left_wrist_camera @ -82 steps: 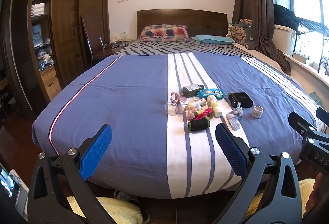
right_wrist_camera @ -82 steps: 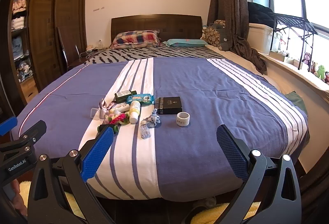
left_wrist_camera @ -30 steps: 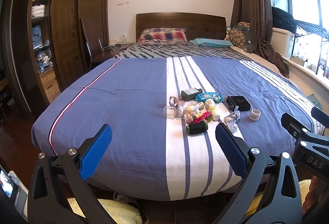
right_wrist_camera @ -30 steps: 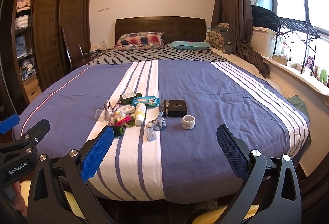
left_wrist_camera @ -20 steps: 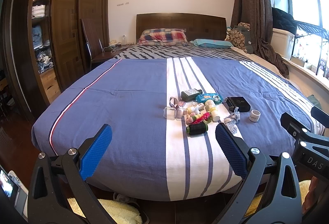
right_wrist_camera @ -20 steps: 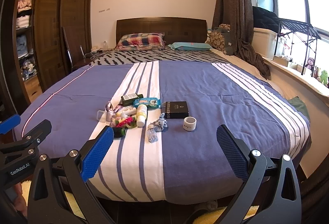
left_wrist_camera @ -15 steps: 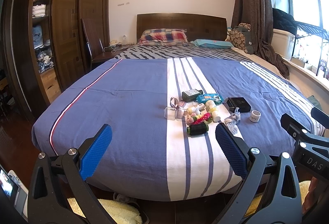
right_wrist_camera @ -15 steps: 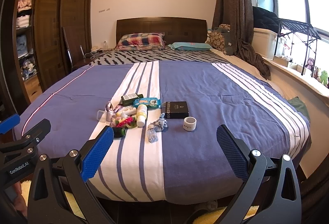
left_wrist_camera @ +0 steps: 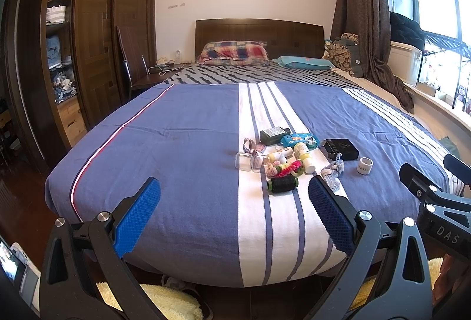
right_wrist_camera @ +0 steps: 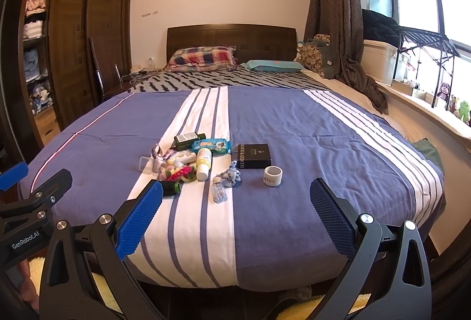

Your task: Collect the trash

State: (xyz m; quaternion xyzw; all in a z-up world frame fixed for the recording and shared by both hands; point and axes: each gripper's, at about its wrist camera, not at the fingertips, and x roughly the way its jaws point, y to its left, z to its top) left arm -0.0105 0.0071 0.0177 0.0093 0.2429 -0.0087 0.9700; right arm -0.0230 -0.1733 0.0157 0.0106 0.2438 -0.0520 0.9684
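A cluster of small items lies on the blue striped bed (left_wrist_camera: 182, 143): a black thread spool (left_wrist_camera: 282, 184), a yellow-white bottle (left_wrist_camera: 303, 153), a blue wipes pack (left_wrist_camera: 298, 140), a black box (left_wrist_camera: 341, 148), a white tape roll (left_wrist_camera: 365, 165), a crumpled blue-grey scrap (left_wrist_camera: 334, 173). They also show in the right wrist view, with the black box (right_wrist_camera: 254, 155), the tape roll (right_wrist_camera: 273, 176) and the scrap (right_wrist_camera: 225, 180). My left gripper (left_wrist_camera: 234, 220) is open and empty, short of the bed's foot. My right gripper (right_wrist_camera: 235, 221) is open and empty, beside it.
A dark wardrobe (left_wrist_camera: 59, 55) with open shelves stands left. A chair (left_wrist_camera: 132, 61) sits by the headboard. Pillows (left_wrist_camera: 234, 52) lie at the bed's head. A curtain (right_wrist_camera: 335, 11) and window ledge with boxes are on the right. Yellow fluffy slippers (left_wrist_camera: 164, 298) lie on the floor below.
Both grippers have drifted slightly; the view shifted a little since 2.7 s ago. Nothing on the bed moved and both grippers stayed open.
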